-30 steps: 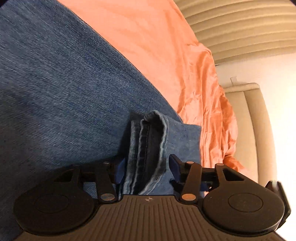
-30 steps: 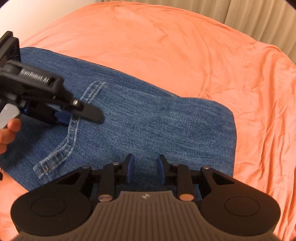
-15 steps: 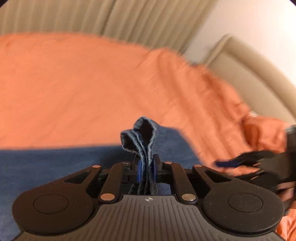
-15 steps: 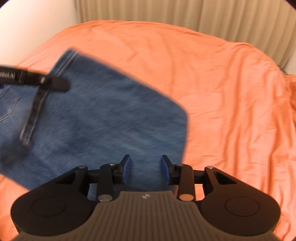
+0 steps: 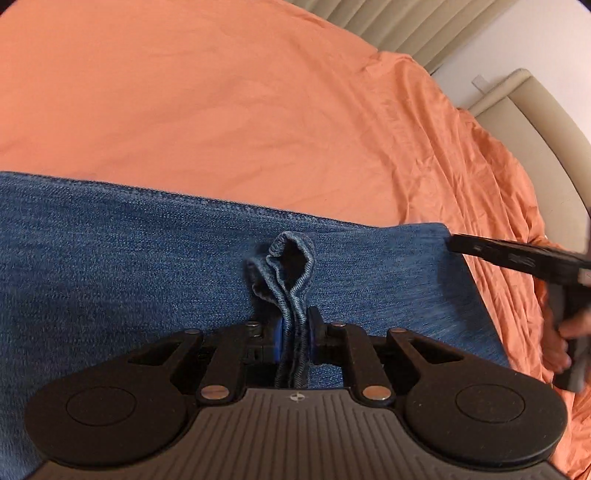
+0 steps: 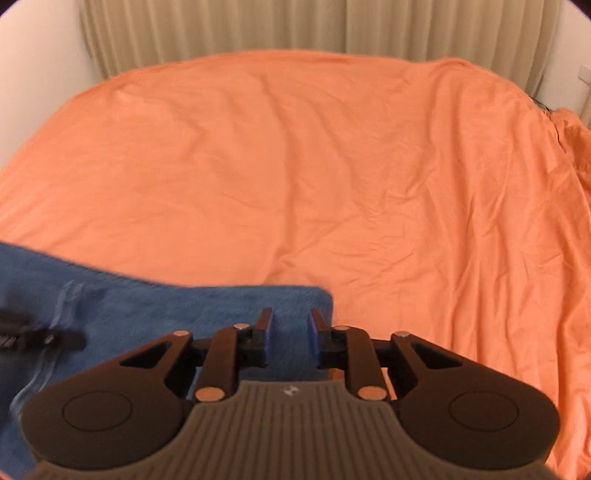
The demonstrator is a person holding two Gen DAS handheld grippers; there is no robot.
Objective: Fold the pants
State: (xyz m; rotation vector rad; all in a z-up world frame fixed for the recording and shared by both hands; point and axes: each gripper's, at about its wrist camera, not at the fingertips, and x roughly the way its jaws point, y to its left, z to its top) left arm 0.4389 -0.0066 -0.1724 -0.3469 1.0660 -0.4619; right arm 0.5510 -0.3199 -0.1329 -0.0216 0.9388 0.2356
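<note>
Covering the whole bed, an orange sheet (image 6: 332, 166) makes the working surface; it lies mostly smooth in the middle and wrinkles toward 3 o'clock in the left wrist view. Nearest the left wrist camera, the left gripper (image 5: 294, 326) pinches a bunched hem (image 5: 290, 266) of the blue jeans (image 5: 129, 266), the doubled denim rising in a loop between the blue pads; the jaws are easing apart slightly, yet the cloth sits clamped between them. The jeans lie flat on the sheet across the lower half of that view, from 9 o'clock over to about 3 o'clock, with their far edge running straight across the middle. At 3 o'clock the right gripper's black finger reaches in to the corner of the jeans, with part of a hand (image 5: 561, 339) on its handle.

From the right wrist camera, the right gripper (image 6: 288, 334) has its jaws closing with a gap between the pads; the corner of the jeans lies under them, not pressed by them. The jeans fill 7 to 9 o'clock there, blurred. At 9 o'clock a black finger of the left gripper shows, also blurred.

Beyond the bed, pleated beige curtains (image 6: 258, 29) hang at 12 o'clock, a white wall (image 6: 33, 70) stands at 10 o'clock, and a padded beige headboard (image 5: 546, 110) curves at 2 o'clock in the left wrist view.
</note>
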